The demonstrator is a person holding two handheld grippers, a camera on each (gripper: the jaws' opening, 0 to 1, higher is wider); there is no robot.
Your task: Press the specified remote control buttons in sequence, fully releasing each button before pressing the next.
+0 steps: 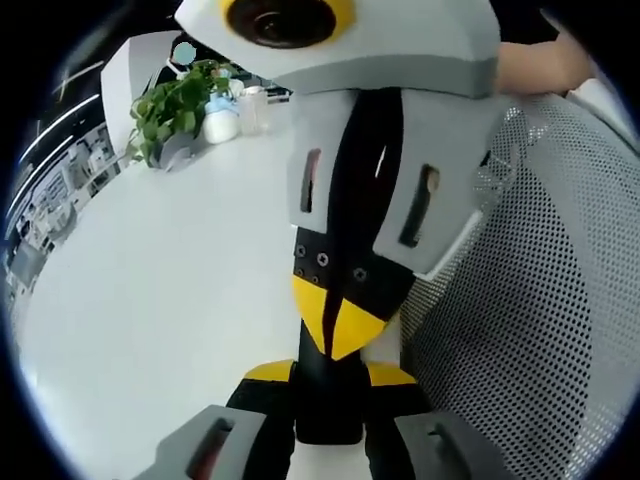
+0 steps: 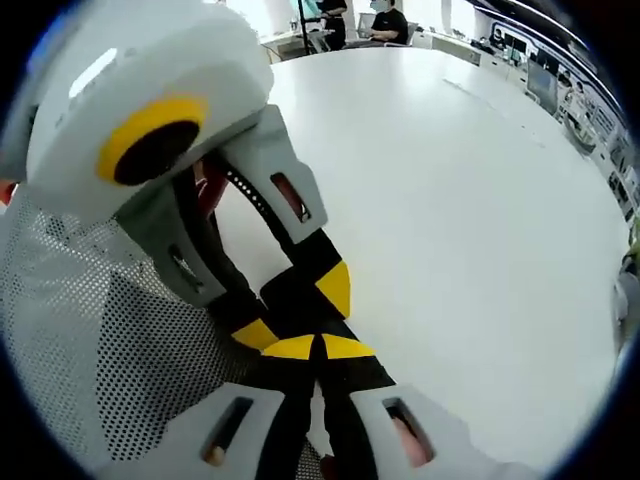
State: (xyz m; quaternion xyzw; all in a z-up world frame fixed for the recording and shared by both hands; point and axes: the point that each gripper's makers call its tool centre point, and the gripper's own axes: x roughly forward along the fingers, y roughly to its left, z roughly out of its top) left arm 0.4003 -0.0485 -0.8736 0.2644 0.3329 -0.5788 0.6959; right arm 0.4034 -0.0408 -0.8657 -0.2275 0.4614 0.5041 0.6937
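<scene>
Both tongs narrow: left gripper pinches remote; right gripper meets it, tips crowded, risking a mispress.

Bright even overhead light, glossy white tabletop washed with glare, soft shadows, strong fisheye bending, edges blurred.

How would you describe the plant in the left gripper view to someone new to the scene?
Start at the big white table and follow it to its far edge, where a few small things stand together. The plant is the bushy spray of green leaves, unlike the pale bottle and clear jar beside it.
</scene>
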